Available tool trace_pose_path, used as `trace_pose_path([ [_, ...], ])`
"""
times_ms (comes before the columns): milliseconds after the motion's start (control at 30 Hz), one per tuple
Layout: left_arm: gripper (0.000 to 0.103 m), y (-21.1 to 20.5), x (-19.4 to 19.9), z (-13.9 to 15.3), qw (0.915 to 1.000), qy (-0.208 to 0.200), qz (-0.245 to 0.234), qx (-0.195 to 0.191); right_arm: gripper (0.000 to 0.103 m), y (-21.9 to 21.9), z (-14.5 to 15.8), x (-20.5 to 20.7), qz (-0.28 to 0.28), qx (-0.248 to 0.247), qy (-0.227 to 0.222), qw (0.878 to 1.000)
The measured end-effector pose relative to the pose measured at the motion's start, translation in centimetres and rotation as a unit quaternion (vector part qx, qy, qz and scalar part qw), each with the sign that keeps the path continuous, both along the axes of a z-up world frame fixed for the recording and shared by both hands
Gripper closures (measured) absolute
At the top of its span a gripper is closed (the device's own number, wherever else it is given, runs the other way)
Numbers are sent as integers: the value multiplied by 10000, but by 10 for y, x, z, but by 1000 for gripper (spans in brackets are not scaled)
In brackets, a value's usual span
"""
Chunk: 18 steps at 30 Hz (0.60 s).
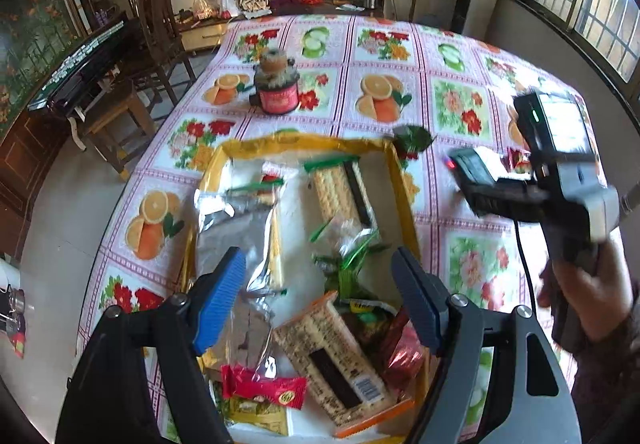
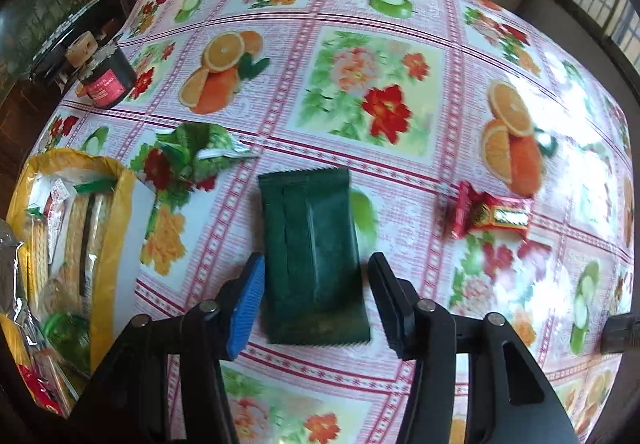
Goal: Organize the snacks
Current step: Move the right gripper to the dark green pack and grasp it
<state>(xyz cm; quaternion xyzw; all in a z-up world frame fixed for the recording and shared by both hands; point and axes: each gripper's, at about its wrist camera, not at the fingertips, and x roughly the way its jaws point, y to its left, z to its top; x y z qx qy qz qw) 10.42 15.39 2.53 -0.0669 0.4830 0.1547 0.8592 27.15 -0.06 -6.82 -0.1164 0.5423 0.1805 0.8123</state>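
Loose on the tablecloth (image 2: 352, 24): 1 dark green packet (image 2: 314, 264), 1 light green wrapper (image 2: 200, 148), 1 red candy (image 2: 494, 214). Right gripper (image 2: 316, 308) half-open, straddling the dark packet; contact unclear. Left gripper (image 1: 320, 304) wide, empty, above the yellow box (image 1: 304, 148), roughly ten snacks inside. Living room.

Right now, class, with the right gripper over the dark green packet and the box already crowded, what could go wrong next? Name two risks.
1. The dark green packet lies flat between the right gripper's open jaws, which do not appear to touch it; closing on so thin a packet may slide or buckle it rather than lift it.
2. The yellow box is piled with snacks under the open left gripper; another packet might perch on top and slip out.
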Motion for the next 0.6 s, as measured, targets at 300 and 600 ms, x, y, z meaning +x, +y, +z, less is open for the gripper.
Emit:
trace_pose_path([
  [300, 27, -27, 91, 25, 9995, -105, -109, -265, 52, -117, -1, -19, -651, 136, 179, 9976],
  [600, 27, -60, 211, -48, 9950, 887, 340, 321, 38, -149, 2, -38, -400, 131, 79, 9991],
])
